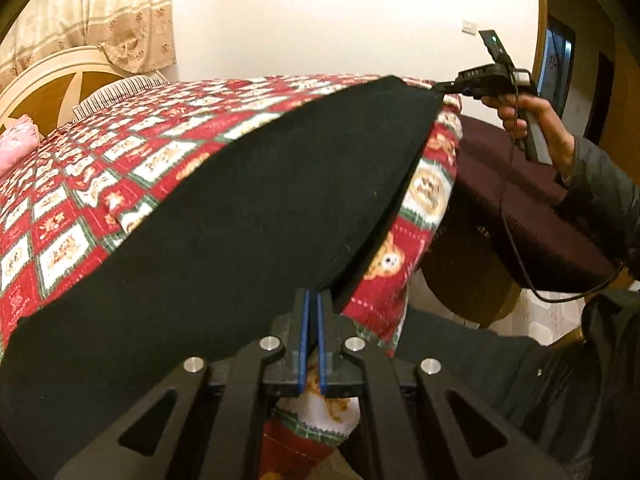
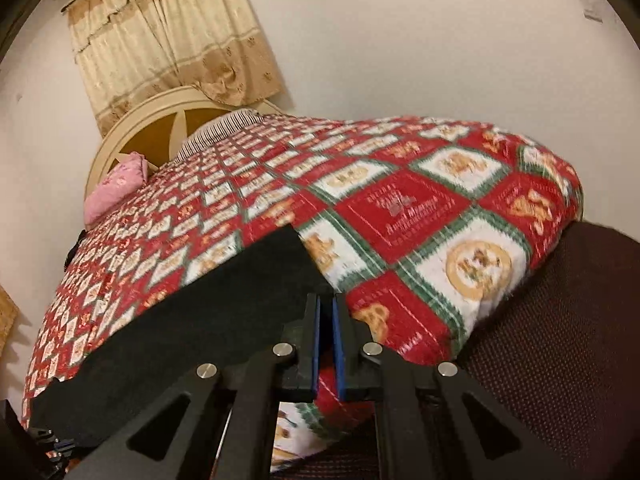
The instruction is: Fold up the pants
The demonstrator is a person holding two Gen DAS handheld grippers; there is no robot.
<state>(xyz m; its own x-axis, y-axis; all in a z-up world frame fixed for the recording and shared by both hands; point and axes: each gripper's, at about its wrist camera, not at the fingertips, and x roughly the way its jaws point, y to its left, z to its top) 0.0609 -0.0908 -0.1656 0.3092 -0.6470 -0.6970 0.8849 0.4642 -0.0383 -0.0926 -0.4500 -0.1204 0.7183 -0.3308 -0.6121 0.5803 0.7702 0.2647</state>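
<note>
The black pants (image 1: 224, 216) lay spread over the red patchwork quilt (image 1: 80, 184) on the bed, their near edge lifted off the quilt and drawn fairly taut between the two tools. The left hand-held gripper (image 1: 313, 300) had its blue pads nearly together, pinching the near corner of the pants at the quilt's front edge. The right hand-held gripper (image 2: 327, 304) was likewise narrowed onto the opposite corner, toward the quilt's right-hand end, though blur made it hard to be sure how much cloth lay between its pads.

The fabric looked soft, light and fairly thick, with a matte nap; it would probably drape and sag rather than hold a line, and cling a little to the fleecy quilt. Holding it by the two corners of one edge seemed the sound choice, since a single grip at the middle would likely let the ends droop and bunch.

The left wrist view showed the right tool from outside, gripped by the person's hand (image 1: 524, 120) at the pants' far corner, and the whole lifted edge running between the two. The right wrist view showed instead the headboard (image 2: 132, 136) beyond the quilt, the pink pillow (image 2: 116, 188) beside it, and the dark mesh cushion (image 2: 560, 320) touching the quilt's right end.
</note>
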